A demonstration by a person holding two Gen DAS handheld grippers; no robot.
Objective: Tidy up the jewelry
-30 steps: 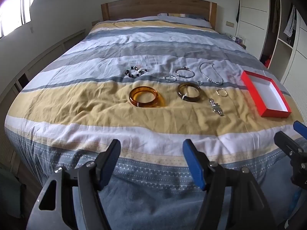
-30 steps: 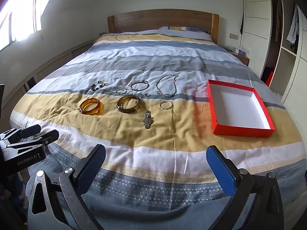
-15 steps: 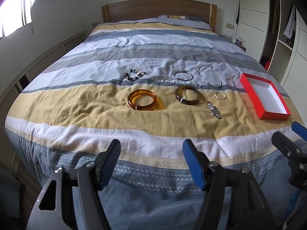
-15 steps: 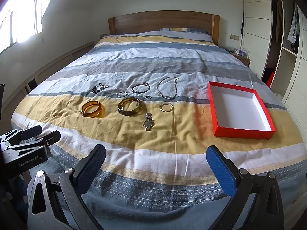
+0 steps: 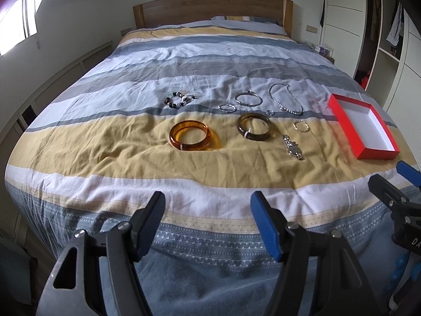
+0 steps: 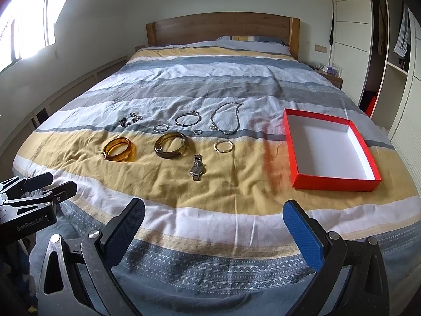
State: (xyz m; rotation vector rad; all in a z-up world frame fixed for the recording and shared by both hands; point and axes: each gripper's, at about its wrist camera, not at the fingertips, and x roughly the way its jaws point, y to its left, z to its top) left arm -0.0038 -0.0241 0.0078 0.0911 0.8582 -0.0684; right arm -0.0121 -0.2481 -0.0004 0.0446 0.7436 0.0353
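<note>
A bed with a striped duvet in grey, white and mustard yellow [image 6: 210, 192] fills both views, and the jewelry is spread across it in a loose row, each piece apart from its neighbours, probably so that any one can be picked up alone. From the centre of the right wrist view, a translucent amber plastic bangle [image 6: 119, 149] lies at about 9 o'clock, with a darker olive-brown bangle [image 6: 171, 145] just to its right. A silver and gold wristwatch [image 6: 196, 168] rests nearest the foot of the bed. A thin twisted gold ring bracelet [image 6: 223, 146] lies near 12 o'clock, and beyond it a silver bead necklace [image 6: 225, 121] in an open loop. A silver clasp bangle [image 6: 188, 119] and a dark beaded bracelet [image 6: 130, 119] sit further left.

An open red cardboard box with a white inside [image 6: 332, 147] stands at 3 o'clock, empty, apparently the place meant for the pieces.

The left hand-held gripper [image 5: 208, 210] hovers over the foot of the bed with its blue-padded jaws spread wide, holding nothing. The right hand-held gripper [image 6: 214, 220] is likewise spread wide and empty, facing the gap between watch and box. Sorting appears not yet begun.
</note>
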